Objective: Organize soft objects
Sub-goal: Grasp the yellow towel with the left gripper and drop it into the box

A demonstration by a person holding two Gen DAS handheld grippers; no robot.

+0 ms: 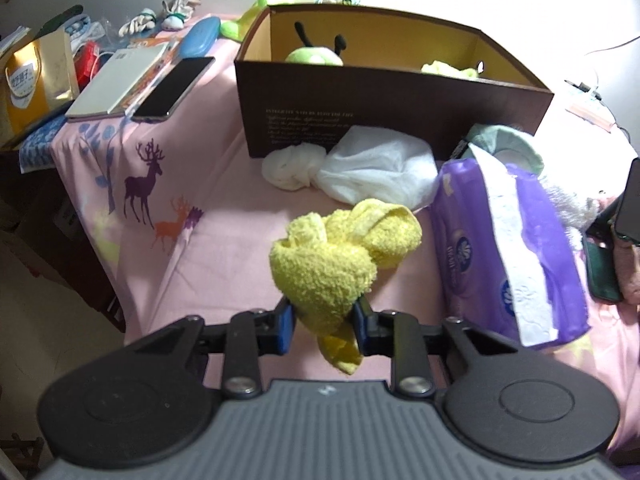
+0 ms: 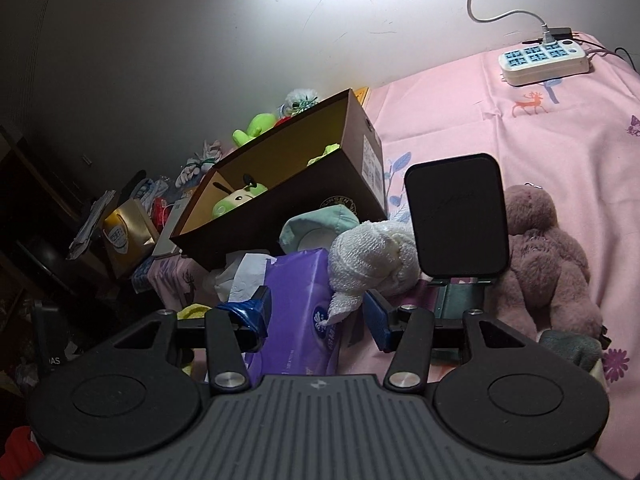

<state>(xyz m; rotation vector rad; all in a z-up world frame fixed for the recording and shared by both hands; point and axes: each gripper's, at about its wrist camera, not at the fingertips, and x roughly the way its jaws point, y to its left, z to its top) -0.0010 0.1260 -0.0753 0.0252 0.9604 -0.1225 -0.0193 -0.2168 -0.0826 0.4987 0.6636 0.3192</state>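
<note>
My left gripper (image 1: 325, 322) is shut on a fluffy yellow towel (image 1: 340, 256) and holds it above the pink sheet, in front of the brown cardboard box (image 1: 400, 120). The box holds a green plush (image 1: 316, 56) and a pale green soft item (image 1: 448, 69). White cloths (image 1: 372, 168) lie at the box's front. My right gripper (image 2: 318, 320) is open, its jaws on either side of the hanging tip of a white knitted cloth (image 2: 372, 260) that lies on a purple tissue pack (image 2: 296, 304). The box (image 2: 320, 200) is beyond it.
The purple tissue pack (image 1: 508, 248) lies right of the towel. Books and a phone (image 1: 172, 88) lie at the far left. A pink plush (image 2: 552, 264), a black phone stand (image 2: 456, 220) and a power strip (image 2: 544, 62) are on the bed.
</note>
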